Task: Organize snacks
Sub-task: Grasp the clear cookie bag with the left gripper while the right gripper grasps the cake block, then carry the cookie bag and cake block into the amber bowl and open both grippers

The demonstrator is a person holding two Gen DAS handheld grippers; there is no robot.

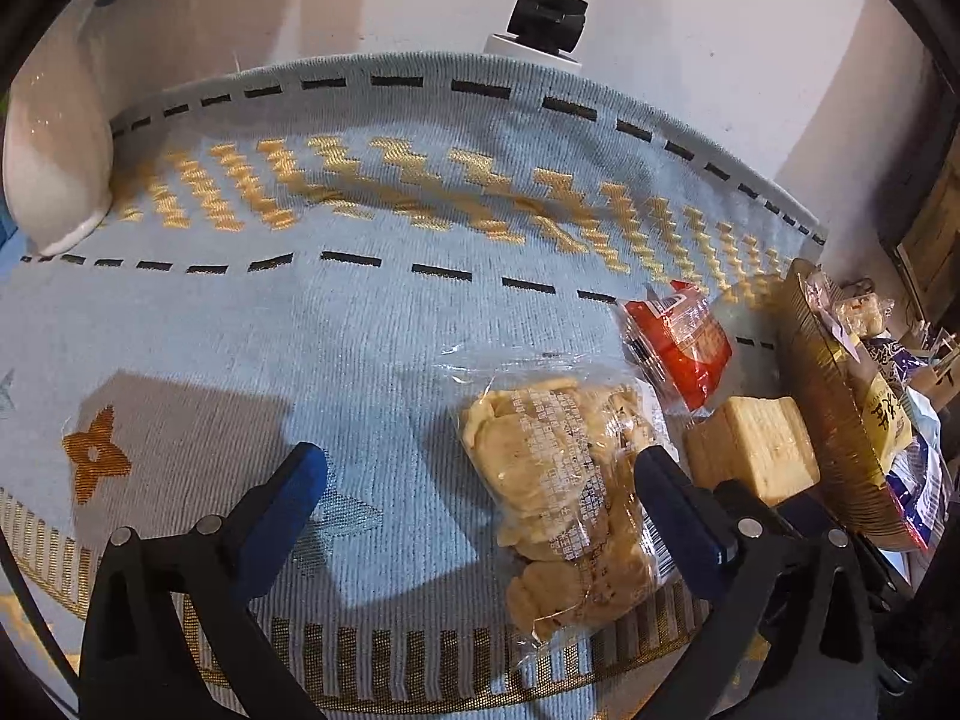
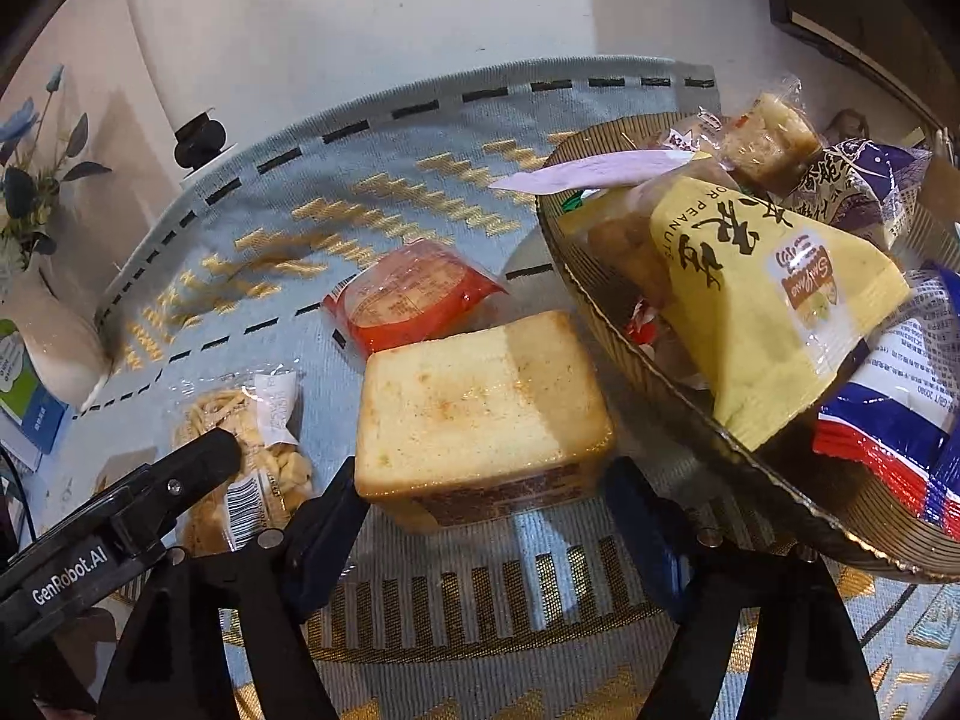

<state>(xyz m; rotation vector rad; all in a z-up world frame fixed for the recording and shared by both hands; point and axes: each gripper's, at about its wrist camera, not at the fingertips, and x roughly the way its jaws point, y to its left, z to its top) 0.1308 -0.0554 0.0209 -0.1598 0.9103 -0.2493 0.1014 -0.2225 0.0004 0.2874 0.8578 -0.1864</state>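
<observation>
— What sits between your right fingers?

— A wrapped cake slice, pale crumb on top and a brown printed band along its near side. It lies on the blue-grey woven cloth, and my right gripper has its blue pads at the slice's near corners. I cannot tell whether they press on it.

— Any writing nearby?

— Just behind the slice lies a red packet with a round label too small to read. To its right stands a dark ribbed basket, heaped with packets. The yellow one reads "PEANUTS" along one edge, with large black Chinese characters and a small oval logo I cannot make out. Beside it lie a purple-and-white pack, a red, white and blue bag with fine print, and a clear-wrapped brown cake piece on top.

— And your left side?

— My left gripper stands wide open over the cloth. A clear bag of pale fried twists lies by its right finger, white print across the film and a barcode at one end. In the right view, that gripper's black body carries "GenRobot.AI".

— Anything at the cloth's far end?

— A white vase at the left edge, holding blue flowers.
</observation>
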